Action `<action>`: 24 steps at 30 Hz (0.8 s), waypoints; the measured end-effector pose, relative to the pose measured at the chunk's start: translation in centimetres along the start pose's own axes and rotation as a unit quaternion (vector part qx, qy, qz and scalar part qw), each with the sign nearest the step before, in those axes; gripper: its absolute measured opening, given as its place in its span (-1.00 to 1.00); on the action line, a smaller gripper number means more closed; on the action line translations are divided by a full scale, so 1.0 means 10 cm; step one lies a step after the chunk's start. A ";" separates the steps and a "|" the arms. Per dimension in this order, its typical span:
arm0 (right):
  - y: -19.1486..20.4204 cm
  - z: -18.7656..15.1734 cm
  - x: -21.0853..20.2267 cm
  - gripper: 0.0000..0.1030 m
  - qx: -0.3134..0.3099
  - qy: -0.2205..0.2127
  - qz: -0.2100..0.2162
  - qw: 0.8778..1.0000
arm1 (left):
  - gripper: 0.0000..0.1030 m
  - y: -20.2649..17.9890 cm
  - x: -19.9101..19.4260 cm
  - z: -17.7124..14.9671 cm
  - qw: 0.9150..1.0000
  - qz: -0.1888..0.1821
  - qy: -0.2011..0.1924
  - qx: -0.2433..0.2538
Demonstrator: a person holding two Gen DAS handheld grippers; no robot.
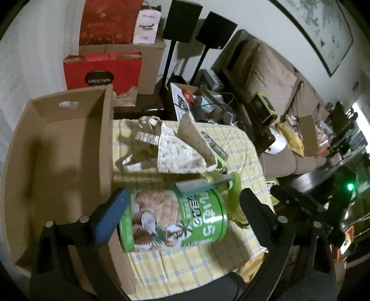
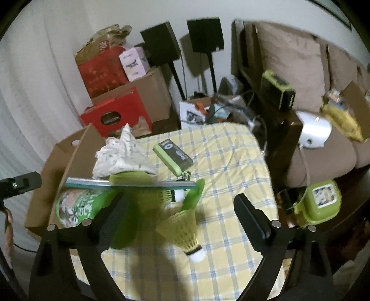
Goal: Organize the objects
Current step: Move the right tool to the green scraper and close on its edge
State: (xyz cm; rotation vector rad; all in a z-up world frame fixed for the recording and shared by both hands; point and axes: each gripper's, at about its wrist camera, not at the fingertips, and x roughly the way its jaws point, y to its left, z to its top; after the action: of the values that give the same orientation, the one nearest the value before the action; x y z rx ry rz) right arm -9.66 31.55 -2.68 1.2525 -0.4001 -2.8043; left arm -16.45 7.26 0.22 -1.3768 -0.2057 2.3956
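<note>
A green tin [image 1: 175, 220] lies on its side on the yellow checked cloth [image 1: 185, 266], between the wide-apart fingers of my left gripper [image 1: 185, 196]. The blue left pad [image 1: 111, 217] is close to the tin's end and the right finger stands clear of it. My right gripper [image 2: 180, 199] is open over a yellow shuttlecock [image 2: 182, 229]. A blurred green tool with a silver bar [image 2: 129, 183] lies just beyond, its handle by the left finger. The tin [image 2: 76, 206] shows at the left. A green power bank [image 2: 173, 157] and a patterned cloth bag [image 2: 122, 155] lie farther back.
An open cardboard box [image 1: 57, 162] stands against the table's left side. Red gift bags [image 1: 101, 71], brown boxes and two speakers on stands [image 1: 182, 18] are behind. A sofa [image 2: 300, 69] and a dark side table with a green container [image 2: 319, 201] are to the right.
</note>
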 end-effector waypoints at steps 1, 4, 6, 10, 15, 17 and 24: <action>-0.05 0.03 0.07 0.60 0.013 0.007 0.018 1.000 | 0.80 -0.02 0.03 0.02 1.000 0.004 0.002 0.002; -0.17 0.11 0.27 0.46 0.038 0.033 0.058 0.997 | 0.71 -0.06 0.12 0.05 1.000 0.006 0.012 0.011; -0.21 0.16 0.41 0.46 0.041 0.045 0.061 0.996 | 0.68 -0.08 0.16 0.06 1.000 0.010 0.021 0.017; -0.26 0.22 0.66 0.41 0.038 0.069 0.060 0.995 | 0.62 -0.08 0.26 0.07 0.999 0.020 0.035 0.025; -0.26 0.21 0.75 0.39 0.054 0.087 0.088 0.991 | 0.62 -0.01 0.33 0.09 0.999 0.020 0.043 0.019; -0.23 0.20 0.77 0.39 0.057 0.091 0.103 0.989 | 0.62 0.01 0.39 0.09 0.998 0.016 0.054 0.017; 0.09 0.16 0.70 0.39 -0.045 0.064 0.084 0.993 | 0.62 0.03 0.50 0.05 0.997 -0.011 0.083 0.003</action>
State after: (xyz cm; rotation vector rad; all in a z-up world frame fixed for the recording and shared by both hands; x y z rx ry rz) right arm -15.62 30.06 -6.54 1.3035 -0.3494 -2.5573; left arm -19.27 8.96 -3.65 -1.5520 -0.1680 2.2488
